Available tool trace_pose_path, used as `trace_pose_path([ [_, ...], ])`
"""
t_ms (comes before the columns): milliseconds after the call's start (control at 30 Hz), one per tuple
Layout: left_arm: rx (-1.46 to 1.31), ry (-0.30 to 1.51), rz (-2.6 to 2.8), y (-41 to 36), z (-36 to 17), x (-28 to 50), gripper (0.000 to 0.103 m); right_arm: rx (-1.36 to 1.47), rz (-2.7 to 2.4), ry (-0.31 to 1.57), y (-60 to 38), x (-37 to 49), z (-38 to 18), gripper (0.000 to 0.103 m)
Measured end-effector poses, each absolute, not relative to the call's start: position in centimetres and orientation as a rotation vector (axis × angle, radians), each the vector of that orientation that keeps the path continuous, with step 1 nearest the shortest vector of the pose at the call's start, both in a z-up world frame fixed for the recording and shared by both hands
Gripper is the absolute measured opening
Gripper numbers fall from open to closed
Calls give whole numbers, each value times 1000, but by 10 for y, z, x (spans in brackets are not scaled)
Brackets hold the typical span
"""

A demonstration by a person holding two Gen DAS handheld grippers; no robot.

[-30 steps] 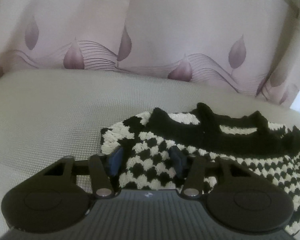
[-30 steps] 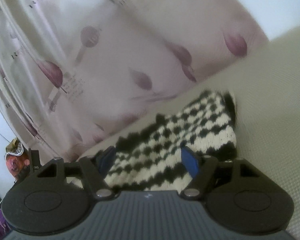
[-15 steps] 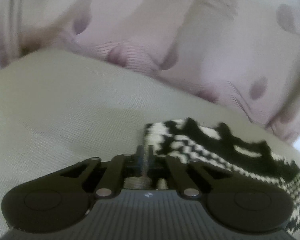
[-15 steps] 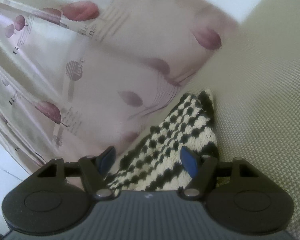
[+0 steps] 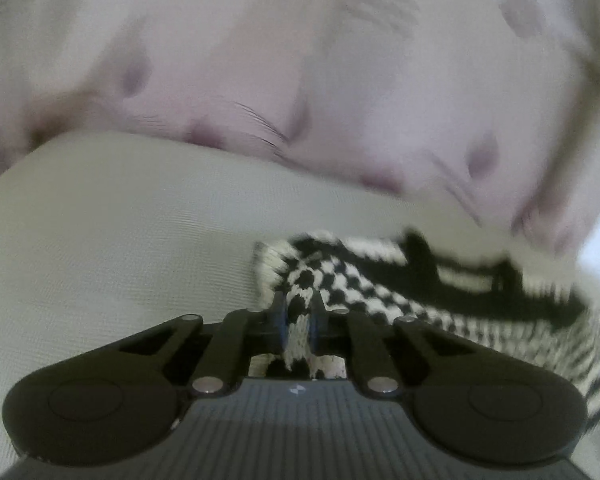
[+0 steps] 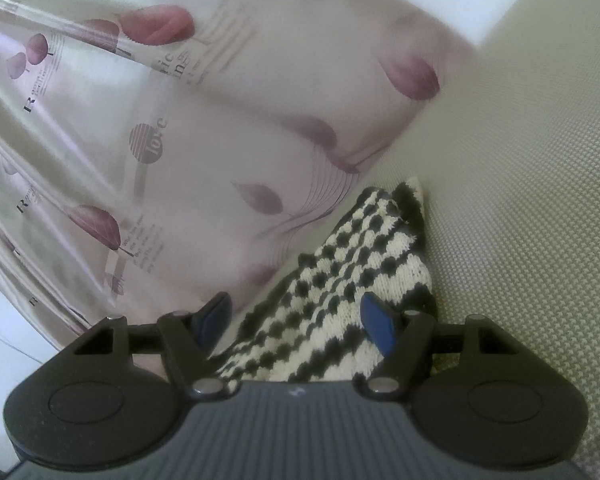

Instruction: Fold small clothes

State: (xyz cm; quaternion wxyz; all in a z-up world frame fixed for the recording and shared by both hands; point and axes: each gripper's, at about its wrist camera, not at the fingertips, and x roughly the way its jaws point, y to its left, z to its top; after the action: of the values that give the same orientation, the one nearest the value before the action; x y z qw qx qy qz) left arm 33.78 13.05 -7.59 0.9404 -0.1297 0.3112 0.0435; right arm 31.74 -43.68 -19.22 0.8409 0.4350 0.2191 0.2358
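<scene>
A small black-and-cream checkered knit garment with black trim lies on a beige woven cushion. My left gripper is shut on the garment's left edge, with a fold of knit pinched between its blue pads. In the right wrist view the same garment lies between the fingers of my right gripper, which is open and sits over its right end. The garment's far corner points up toward the curtain.
A pink curtain with purple leaf prints hangs right behind the cushion, also in the left wrist view. The beige cushion surface stretches to the right of the garment.
My left gripper went from open over the garment to shut on its left edge and has lifted a fold. My right gripper stayed open and tilted, with the garment shifting slightly in view.
</scene>
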Motion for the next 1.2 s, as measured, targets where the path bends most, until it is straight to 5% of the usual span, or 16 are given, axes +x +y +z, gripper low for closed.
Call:
trace_pose_path([
  [233, -293, 662, 97, 133, -109, 329, 14, 953, 503, 486, -440, 322, -196, 72],
  [300, -253, 588, 81, 128, -100, 324, 36, 968, 497, 497, -442, 321, -197, 72],
  [367, -254, 510, 85, 125, -92, 315, 91, 969, 472, 499, -443, 317, -195, 72],
  [400, -261, 460, 87, 124, -86, 308, 96, 941, 463, 498, -441, 315, -190, 74],
  [567, -234, 328, 0, 106, -68, 298, 95, 695, 496, 428, -411, 296, -154, 72],
  [700, -219, 433, -76, 84, -78, 320, 84, 457, 562, 467, -360, 308, -134, 54],
  [900, -210, 521, 77, 93, -112, 349, 82, 173, 506, 540, -313, 360, -133, 52],
  [967, -361, 577, 87, 117, -122, 354, 82, 184, 389, 604, -329, 379, -146, 41],
  [1000, -406, 568, 94, 126, -124, 354, 82, 221, 344, 624, -344, 386, -153, 13],
  [1033, -415, 560, 103, 131, -123, 352, 83, 317, 331, 631, -363, 389, -157, 5],
  [1200, -384, 551, 121, 126, -124, 352, 86, 691, 283, 610, -418, 374, -169, 8],
])
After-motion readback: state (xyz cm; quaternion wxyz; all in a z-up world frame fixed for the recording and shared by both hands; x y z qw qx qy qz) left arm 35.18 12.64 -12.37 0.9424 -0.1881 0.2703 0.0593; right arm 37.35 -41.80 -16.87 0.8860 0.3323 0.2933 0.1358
